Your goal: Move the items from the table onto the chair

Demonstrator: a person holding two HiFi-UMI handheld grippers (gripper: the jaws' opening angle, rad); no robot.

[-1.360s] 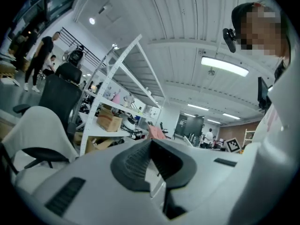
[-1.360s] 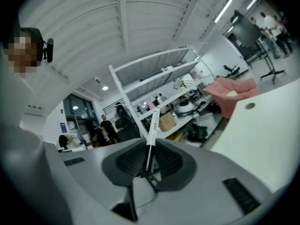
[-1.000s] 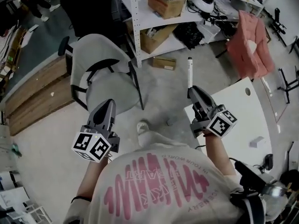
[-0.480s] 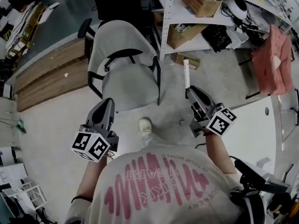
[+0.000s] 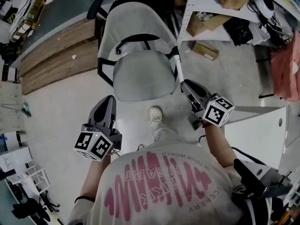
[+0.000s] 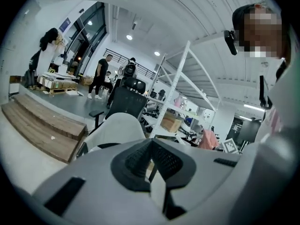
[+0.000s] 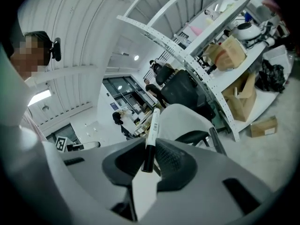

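The grey office chair (image 5: 140, 76) stands straight ahead of me, its seat bare. My right gripper (image 5: 184, 84) hovers at the seat's right edge, shut on a white marker (image 5: 178, 69) that sticks out forward past the jaws. In the right gripper view the marker (image 7: 152, 135) stands up between the pads (image 7: 168, 161), its black cap end down, with the chair (image 7: 187, 121) behind it. My left gripper (image 5: 108, 100) is near the seat's front left corner, shut with nothing in it. Its dark pads (image 6: 161, 161) meet in the left gripper view, with the chair (image 6: 117, 130) ahead.
The white table (image 5: 262, 130) lies to my right. A metal shelf rack (image 5: 192, 8) with cardboard boxes stands behind the chair on the right. A low wooden platform (image 5: 56, 55) runs along the left. The person's shoe (image 5: 155, 114) is on the floor in front of the chair.
Both grippers have swung left and down, away from the table toward the chair, which now sits just ahead of them. The marker has stayed in the right gripper.
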